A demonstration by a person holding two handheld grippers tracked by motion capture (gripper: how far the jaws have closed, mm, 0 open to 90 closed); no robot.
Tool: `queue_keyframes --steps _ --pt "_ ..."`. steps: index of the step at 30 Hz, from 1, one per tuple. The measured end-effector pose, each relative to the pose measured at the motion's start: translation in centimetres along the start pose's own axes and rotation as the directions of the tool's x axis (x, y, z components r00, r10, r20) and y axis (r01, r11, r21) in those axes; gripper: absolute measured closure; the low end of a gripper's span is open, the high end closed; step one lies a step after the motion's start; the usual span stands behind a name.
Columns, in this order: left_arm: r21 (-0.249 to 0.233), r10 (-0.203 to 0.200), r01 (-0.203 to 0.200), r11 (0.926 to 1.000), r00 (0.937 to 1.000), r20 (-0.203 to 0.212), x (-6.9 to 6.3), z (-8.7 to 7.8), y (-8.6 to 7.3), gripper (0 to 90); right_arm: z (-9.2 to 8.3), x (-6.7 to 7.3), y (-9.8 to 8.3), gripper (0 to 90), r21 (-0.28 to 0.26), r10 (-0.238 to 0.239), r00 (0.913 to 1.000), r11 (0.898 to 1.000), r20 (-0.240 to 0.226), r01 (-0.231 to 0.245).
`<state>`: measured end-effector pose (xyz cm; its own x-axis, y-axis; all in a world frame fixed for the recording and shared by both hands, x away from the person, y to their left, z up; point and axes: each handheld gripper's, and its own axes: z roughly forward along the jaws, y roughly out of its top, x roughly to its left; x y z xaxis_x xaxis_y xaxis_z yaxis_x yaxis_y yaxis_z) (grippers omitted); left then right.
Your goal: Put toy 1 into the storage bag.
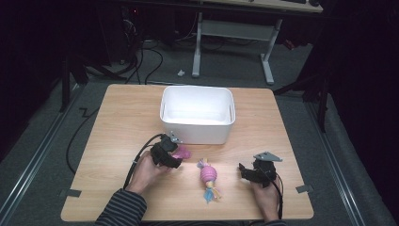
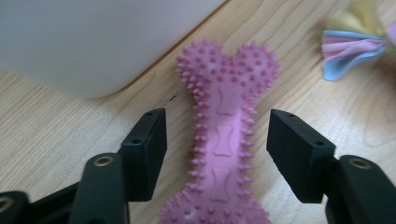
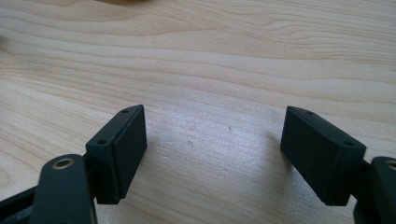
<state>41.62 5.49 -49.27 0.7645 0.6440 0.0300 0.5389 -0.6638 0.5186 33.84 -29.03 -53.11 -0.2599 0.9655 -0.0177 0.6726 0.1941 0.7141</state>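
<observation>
There are two toys on the wooden table (image 1: 117, 122). One is a pink bone toy (image 2: 224, 140). It looks like rubber and has little spikes all over and small bone shapes down its middle. It lies flat just in front of one white plastic tub (image 1: 197, 114) with round corners. The left gripper (image 2: 217, 149) has its two black jaws on each side of the bone, with small gaps, not squeezing it. The other toy (image 1: 208, 175) is a pink ribbed ball with soft cloth strips in blue, pink and yellow at both ends. The right gripper (image 3: 212, 154) rests over bare wood, jaws wide apart with nothing between them
</observation>
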Motion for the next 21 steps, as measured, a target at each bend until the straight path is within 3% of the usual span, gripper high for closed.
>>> queue_keyframes --steps 6,13,21 --pt "0.019 0.008 -0.008 0.9998 0.9999 0.013 0.12 0.59 -0.01 44.4 0.00 0.00 0.00 22.7 0.000 0.000 1.0000 1.000 0.000 0.000" --pt "0.033 0.023 -0.024 0.9992 0.9994 0.026 -0.10 0.84 0.04 56.2 0.00 0.01 0.00 22.7 0.000 0.000 1.0000 1.000 0.000 0.000" --pt "0.026 0.034 -0.034 0.9991 0.9994 0.010 -0.27 0.28 -0.08 58.7 -0.01 0.01 0.00 22.7 0.000 -0.002 1.0000 1.000 -0.002 0.002"
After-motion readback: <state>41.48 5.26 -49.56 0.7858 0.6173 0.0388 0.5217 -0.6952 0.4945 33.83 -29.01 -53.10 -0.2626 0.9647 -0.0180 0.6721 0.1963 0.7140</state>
